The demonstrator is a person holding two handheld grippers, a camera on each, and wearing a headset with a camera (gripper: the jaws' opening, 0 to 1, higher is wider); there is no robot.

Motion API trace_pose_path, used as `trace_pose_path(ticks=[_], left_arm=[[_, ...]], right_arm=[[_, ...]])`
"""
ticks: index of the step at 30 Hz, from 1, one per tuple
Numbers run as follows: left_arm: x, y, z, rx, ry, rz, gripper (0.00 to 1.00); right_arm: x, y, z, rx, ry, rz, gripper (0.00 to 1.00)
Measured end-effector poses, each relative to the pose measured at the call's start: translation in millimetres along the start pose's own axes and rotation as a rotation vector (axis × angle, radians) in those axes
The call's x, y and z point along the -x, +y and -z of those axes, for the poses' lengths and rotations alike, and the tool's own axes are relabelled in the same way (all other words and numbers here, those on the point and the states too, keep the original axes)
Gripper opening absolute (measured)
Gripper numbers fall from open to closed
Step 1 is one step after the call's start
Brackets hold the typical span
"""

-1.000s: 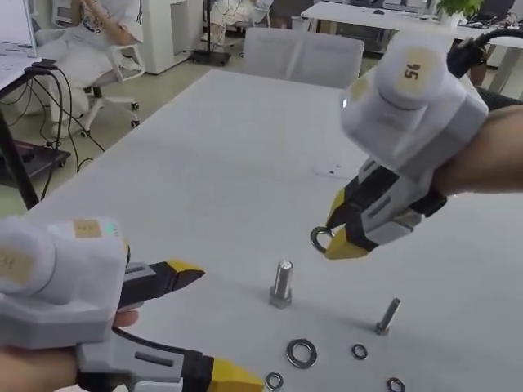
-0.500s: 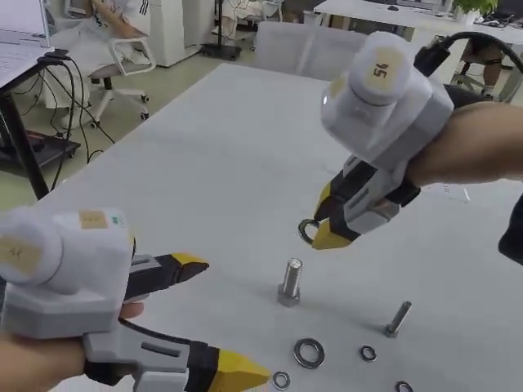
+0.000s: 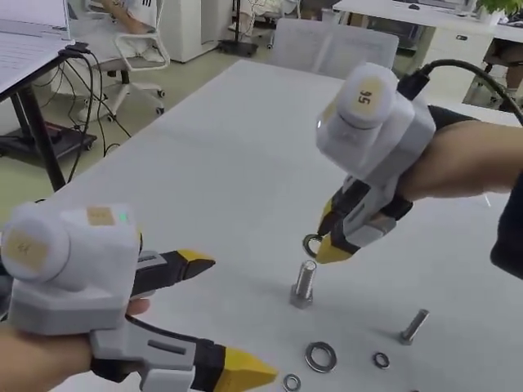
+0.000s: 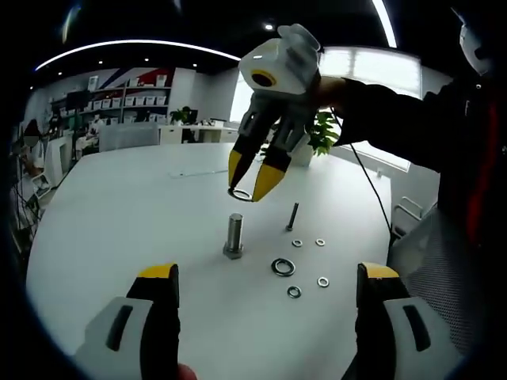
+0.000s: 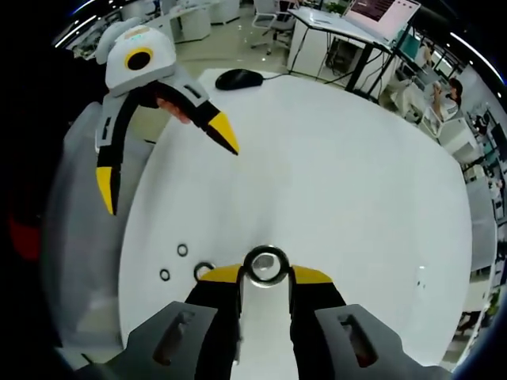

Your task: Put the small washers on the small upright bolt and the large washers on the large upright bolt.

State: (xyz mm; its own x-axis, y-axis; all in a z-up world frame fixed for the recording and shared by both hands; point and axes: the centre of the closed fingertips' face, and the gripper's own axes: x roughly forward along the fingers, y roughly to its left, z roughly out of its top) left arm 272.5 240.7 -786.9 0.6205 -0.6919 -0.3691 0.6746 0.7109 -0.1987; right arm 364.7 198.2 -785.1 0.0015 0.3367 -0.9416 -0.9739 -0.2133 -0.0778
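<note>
My right gripper (image 3: 324, 247) is shut on a large steel washer (image 3: 312, 243), held by its edge just above the head of the large upright bolt (image 3: 303, 284). In the right gripper view the washer (image 5: 265, 265) sticks out between the yellow tips. The small bolt (image 3: 413, 325) stands further right. Another large washer (image 3: 321, 356) and small washers (image 3: 381, 359) lie flat on the table near the bolts. My left gripper (image 3: 229, 320) hovers open at the near left, with nothing between its jaws. In the left gripper view, the large bolt (image 4: 234, 236) stands under the held washer (image 4: 239, 192).
The white table (image 3: 212, 163) stretches wide and bare beyond the bolts. A grey chair (image 3: 331, 49) stands at its far end. To the left are a desk with cables (image 3: 49, 73) and a seated person (image 3: 131, 24).
My right gripper has carried the large washer left and down, from beside the large bolt to just over its head. The left gripper has stayed open in about the same place.
</note>
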Motion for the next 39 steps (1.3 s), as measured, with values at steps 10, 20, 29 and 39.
trace_pose_path(ticks=[10, 20, 29, 39], left_arm=[[-1.1, -0.4, 1.3, 0.004, 0.002, -0.002, 0.93], [-0.9, -0.5, 3.4, 0.008, -0.001, -0.006, 0.93], [-0.3, 1.5, 4.3, 0.013, -0.003, -0.008, 0.93], [0.2, 1.8, 5.1, 0.014, -0.001, -0.006, 0.93]], right_arm=[[-13.5, 1.5, 5.4, 0.007, 0.036, -0.023, 0.23], [-21.4, 2.4, 10.2, 0.011, 0.064, -0.033, 0.23], [-28.3, 5.7, 11.6, 0.013, 0.080, -0.046, 0.23], [-38.6, 7.5, 11.8, 0.014, 0.100, -0.057, 0.23]])
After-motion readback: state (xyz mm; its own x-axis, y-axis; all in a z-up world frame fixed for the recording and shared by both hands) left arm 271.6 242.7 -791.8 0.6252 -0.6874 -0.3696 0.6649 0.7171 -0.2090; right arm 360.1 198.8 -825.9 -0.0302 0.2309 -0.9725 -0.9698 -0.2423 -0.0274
